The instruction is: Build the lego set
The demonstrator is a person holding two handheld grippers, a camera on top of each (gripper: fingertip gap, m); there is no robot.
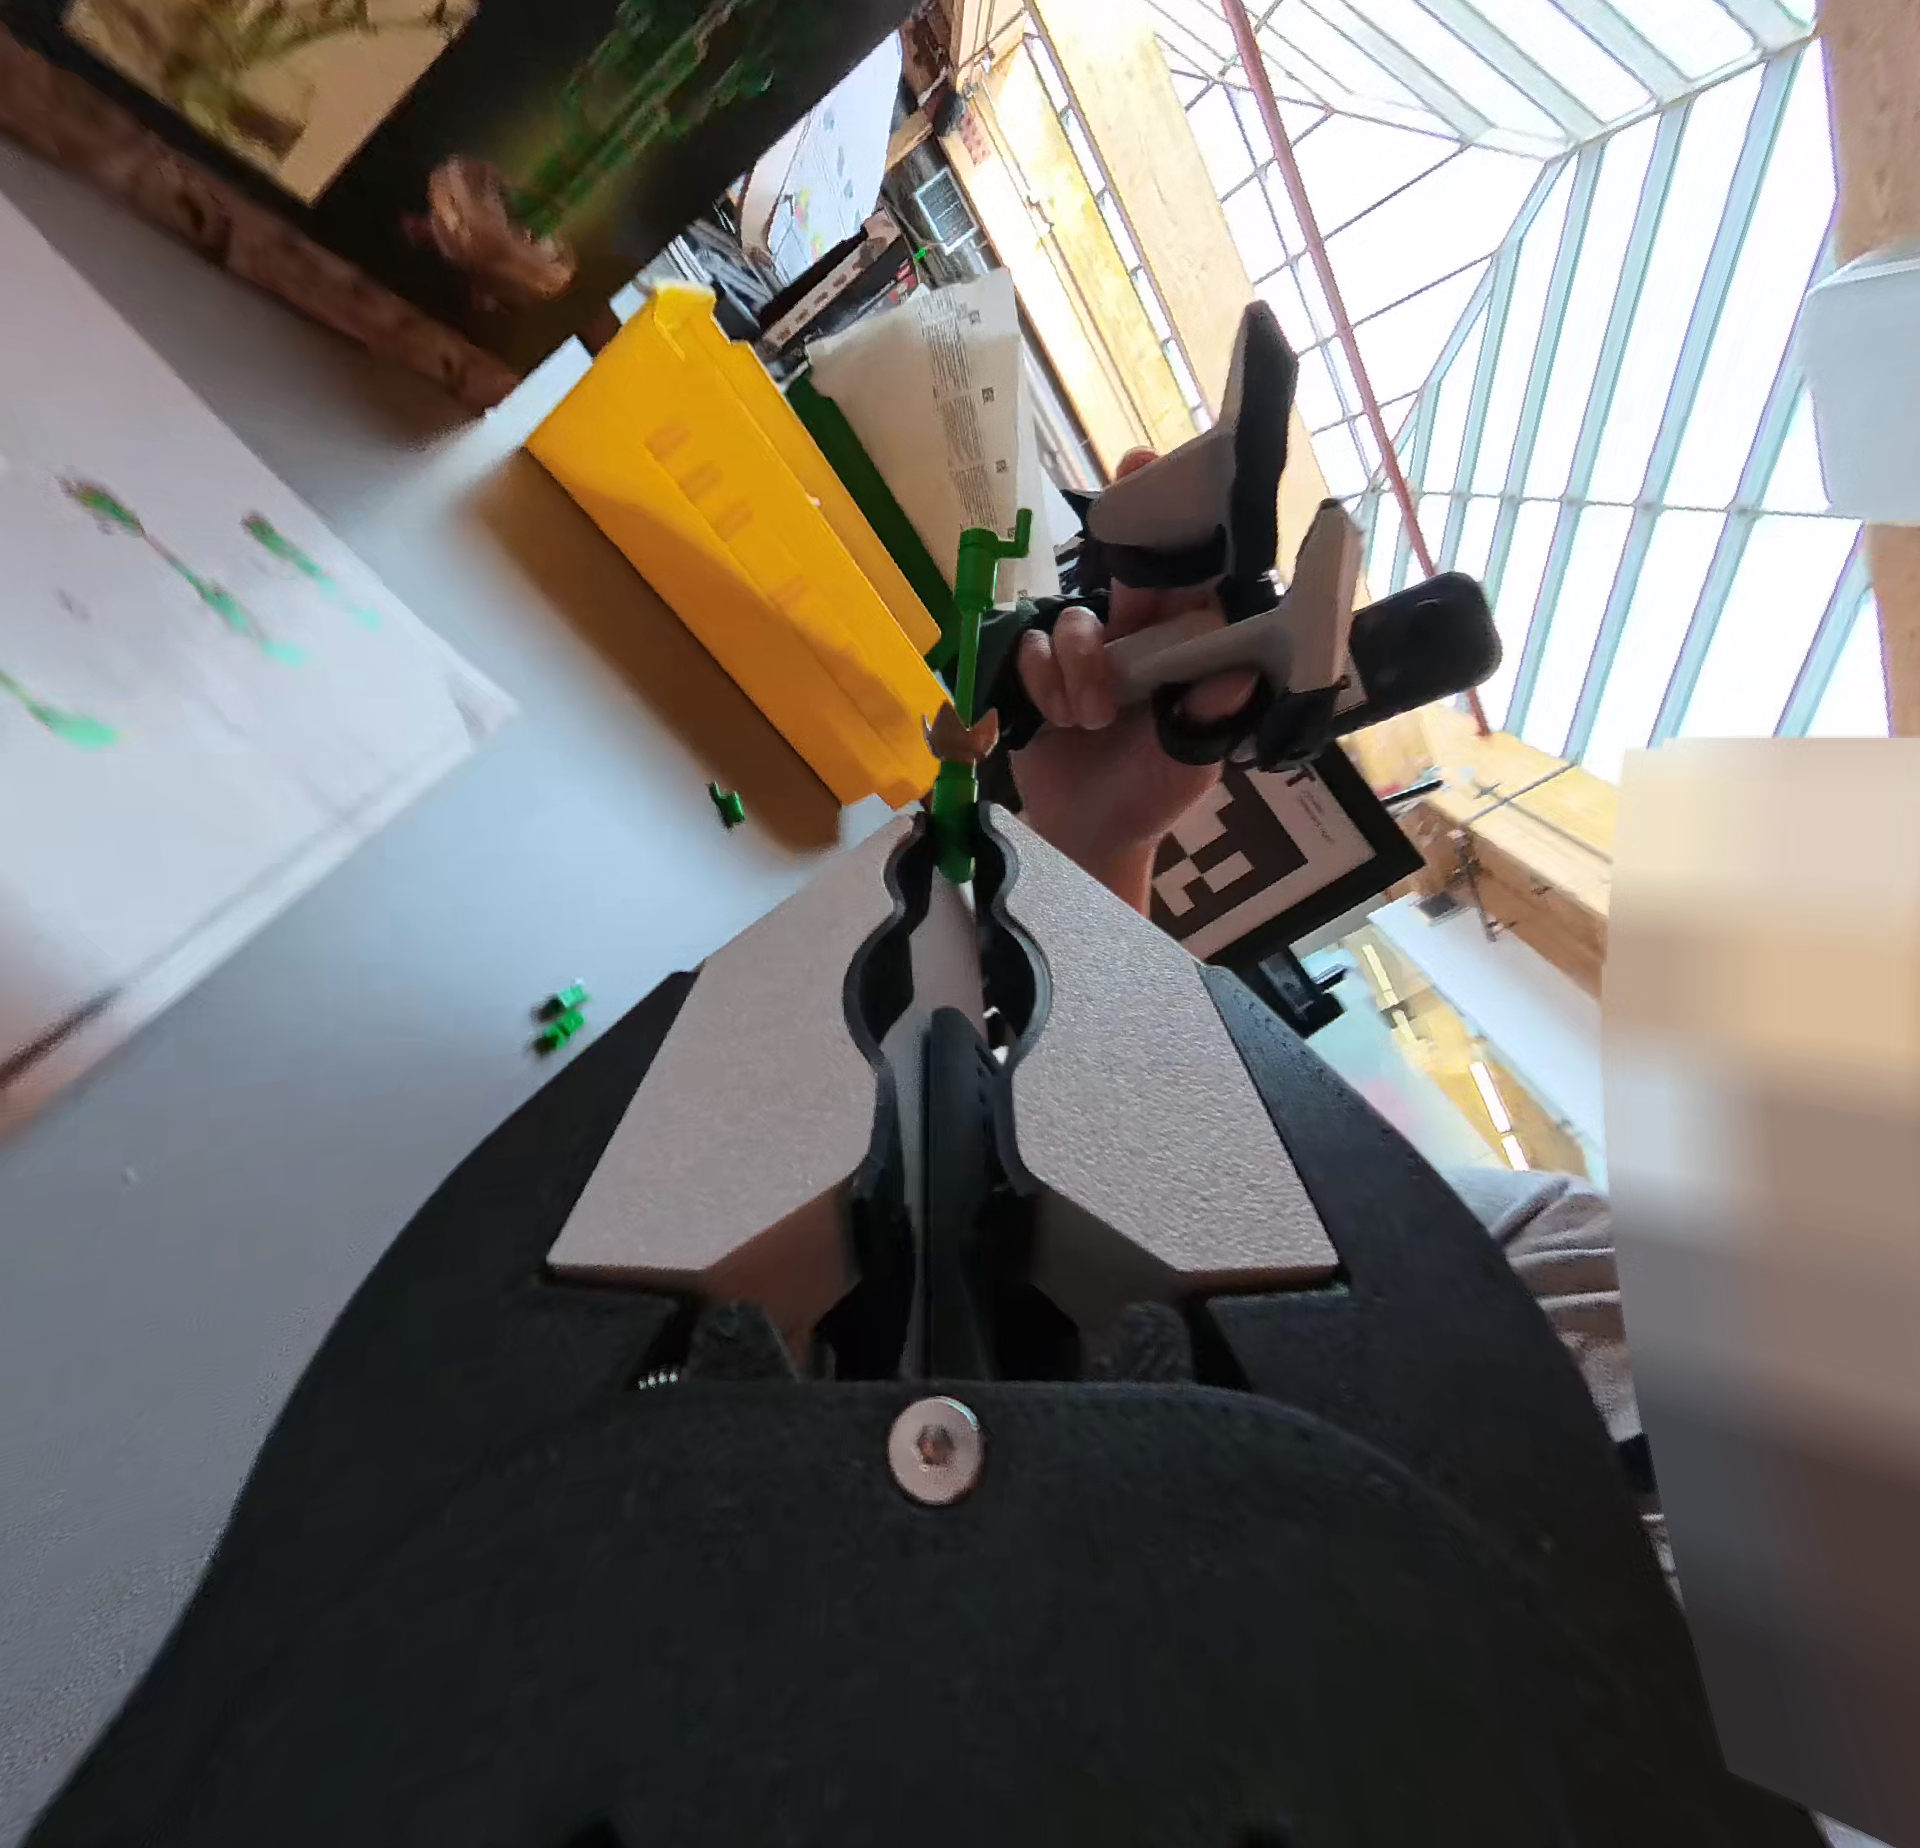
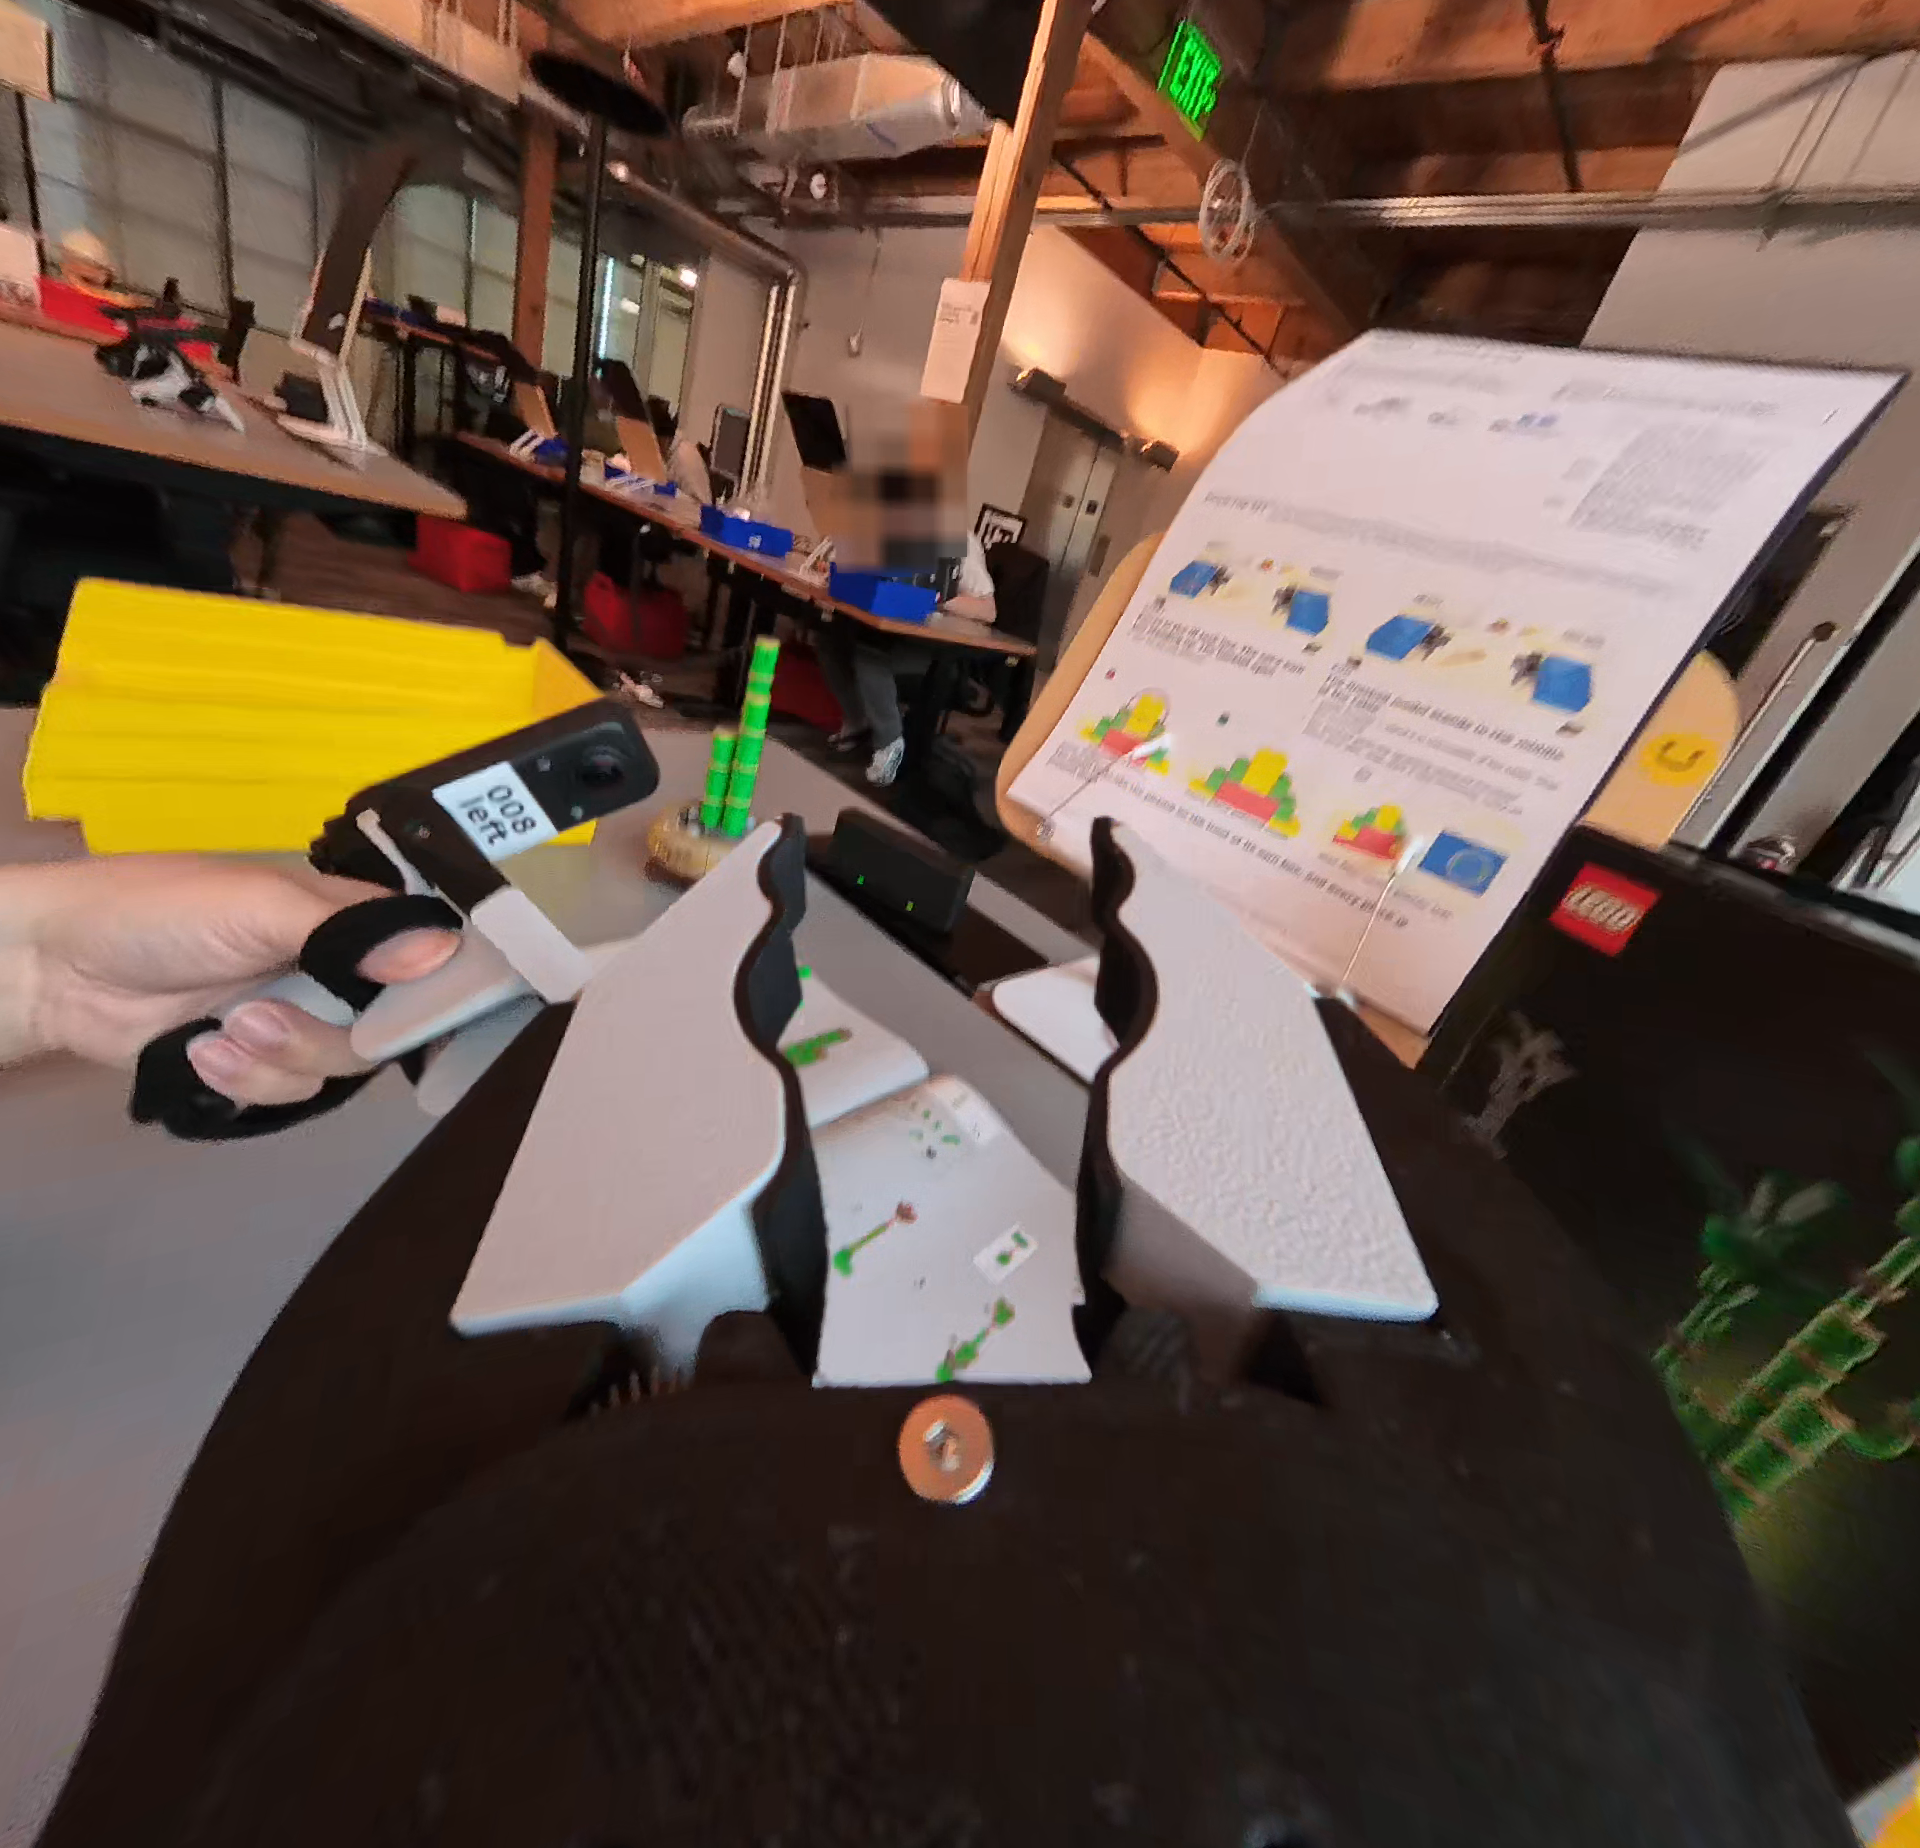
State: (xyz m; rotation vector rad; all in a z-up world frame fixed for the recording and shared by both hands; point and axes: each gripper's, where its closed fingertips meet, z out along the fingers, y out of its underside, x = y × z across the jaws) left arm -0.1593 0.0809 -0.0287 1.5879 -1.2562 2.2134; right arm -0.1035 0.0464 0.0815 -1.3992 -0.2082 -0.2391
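Green plastic marks the part in hand: a slim green stem (image 1: 968, 676) with a small brown collar partway up is clamped by its lower end between the tips of the left gripper (image 1: 958, 848), whose jaws are closed on it. Hold that clamp steady and keep the stem upright while you bring the next piece to it; the part is thin and, in my judgement, will twist in the jaws if pushed sideways. Press any added piece along the stem's axis, not across it. Loose green pieces (image 1: 561, 1014) lie on the grey table (image 1: 312, 1227), near the instruction sheet (image 1: 156, 655). The yellow bin (image 1: 727, 572) stands beyond them. Moving right, the right gripper (image 1: 1049, 645) shows farther off, close beside the stem, held in a hand (image 1: 1101, 697). In the right wrist view, the right gripper (image 2: 945, 842) stands with its jaws apart and nothing between them, so close it only once a piece sits squarely between the pads. That view alone shows the partly built bamboo stalks (image 2: 743, 749) standing on a round tan base on the table, a propped instruction page (image 2: 1403, 655), and the black set box (image 2: 1683, 1175). Only the left wrist view shows the clamped stem; the right wrist view shows just the rear of the left gripper and its hand (image 2: 156, 946).
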